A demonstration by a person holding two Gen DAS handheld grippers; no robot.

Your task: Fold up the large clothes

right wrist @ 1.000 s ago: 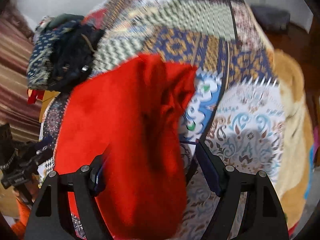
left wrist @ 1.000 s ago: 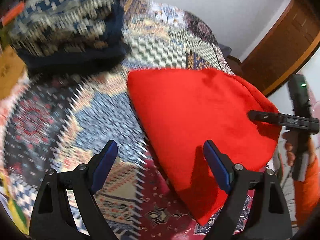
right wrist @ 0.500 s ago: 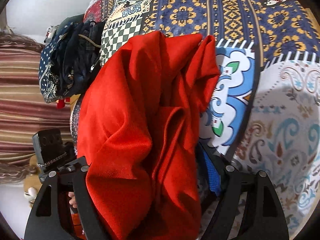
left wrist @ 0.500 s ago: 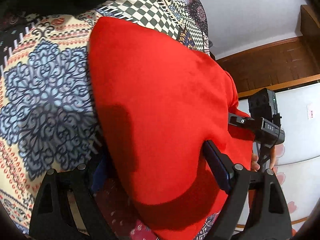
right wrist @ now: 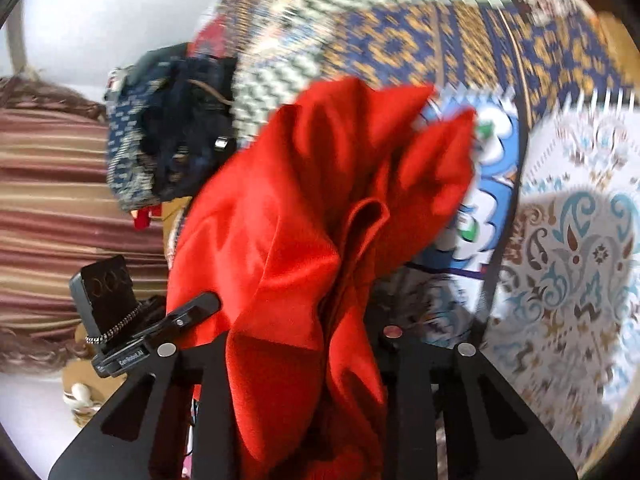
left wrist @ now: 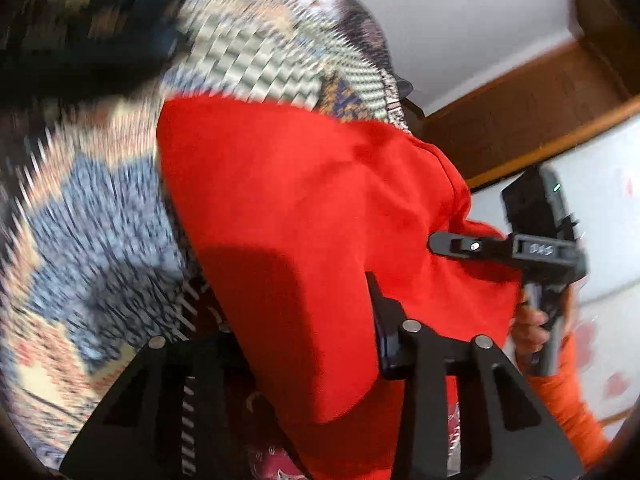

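Lying across a patchwork bedspread, the red garment fills the middle of both wrist views. Bedspread panels: checks, blue-and-gold motifs, a pale paisley block. Much of it is motion-blurred. A heap of dark blue patterned clothes sits at the far side of the bed, apart from the red cloth. Striped fabric hangs beyond the bed edge in the right view; wooden trim and a white wall close off the left view.

Red cloth blocks the sight line to both sets of pads.

Left gripper: pointed steeply down at the near edge of the garment. Jaws have just been closing, cloth bunched between them and draped over the inner side of both fingers; it looks pinched.

Right gripper: also angled down, at the opposite end of the garment. Jaws have just been closing; a thick fold of red fabric rises from between the fingers, gripped. Seen from the left camera, the person's hand wraps the handle, orange sleeve below.
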